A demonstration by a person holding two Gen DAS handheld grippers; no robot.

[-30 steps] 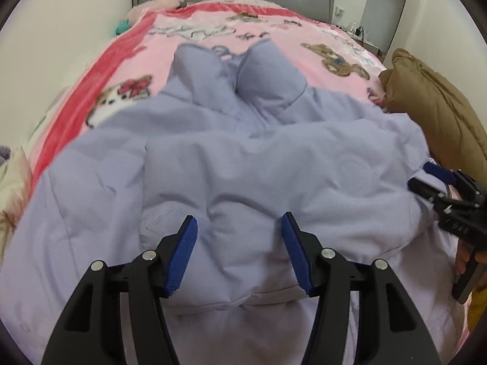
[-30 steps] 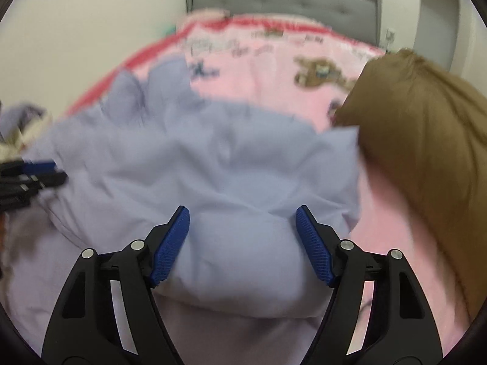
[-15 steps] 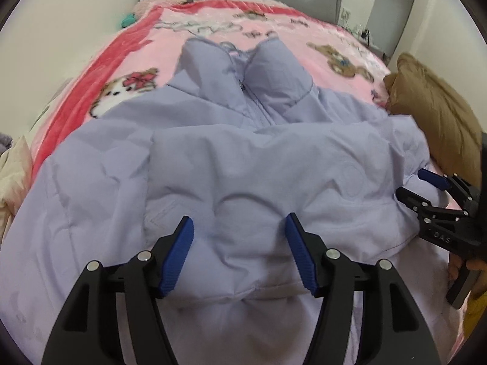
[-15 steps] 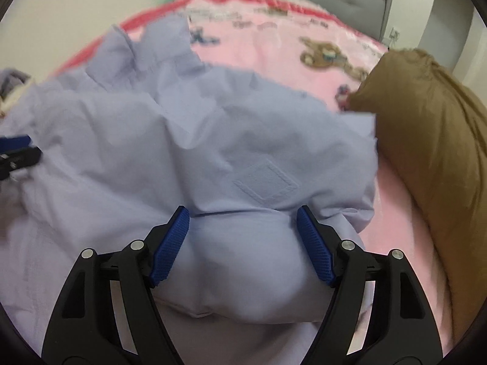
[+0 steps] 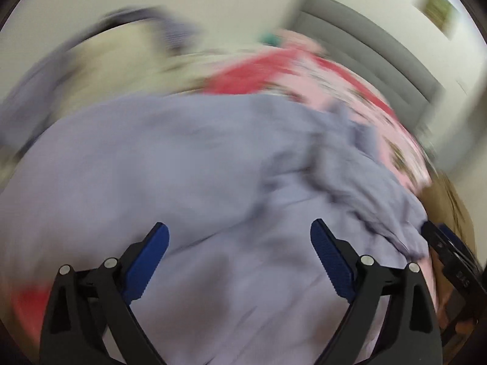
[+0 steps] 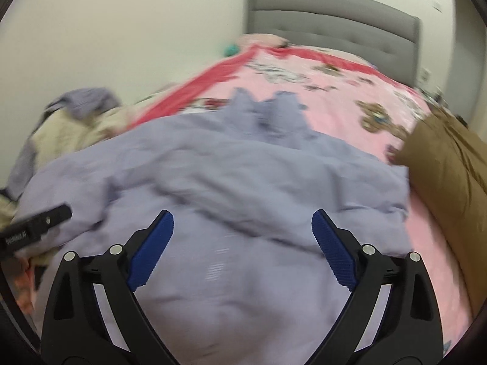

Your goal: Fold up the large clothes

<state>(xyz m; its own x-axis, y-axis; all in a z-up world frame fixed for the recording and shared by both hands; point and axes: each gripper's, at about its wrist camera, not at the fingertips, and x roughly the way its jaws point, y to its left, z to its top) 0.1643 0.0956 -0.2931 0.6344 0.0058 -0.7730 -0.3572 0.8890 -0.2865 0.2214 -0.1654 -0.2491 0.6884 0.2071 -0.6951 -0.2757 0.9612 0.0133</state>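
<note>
A large lavender padded jacket (image 5: 213, 167) (image 6: 228, 167) lies spread on the pink bedspread (image 6: 319, 85), collar toward the headboard. My left gripper (image 5: 239, 229) hangs over its left part, jaws opening wide, with only the fabric lying below and nothing pressed between the blue pads. My right gripper (image 6: 242, 216) is over the jacket's near hem, jaws also opening, pads clear of the cloth. The left wrist view is tilted and blurred by motion. The right gripper (image 5: 450, 252) shows at that view's right edge, and the left gripper (image 6: 36, 228) at the right wrist view's left edge.
A brown padded garment (image 6: 447, 167) lies against the jacket's right side. A heap of cream and grey clothes (image 6: 70, 118) sits at the bed's left edge by the wall. The grey headboard (image 6: 331, 21) closes the far end.
Both grippers' jaws have spread wider and pulled back from the jacket. The left wrist view has rolled and swung left and is now blurred. The jacket stays on the bed.
</note>
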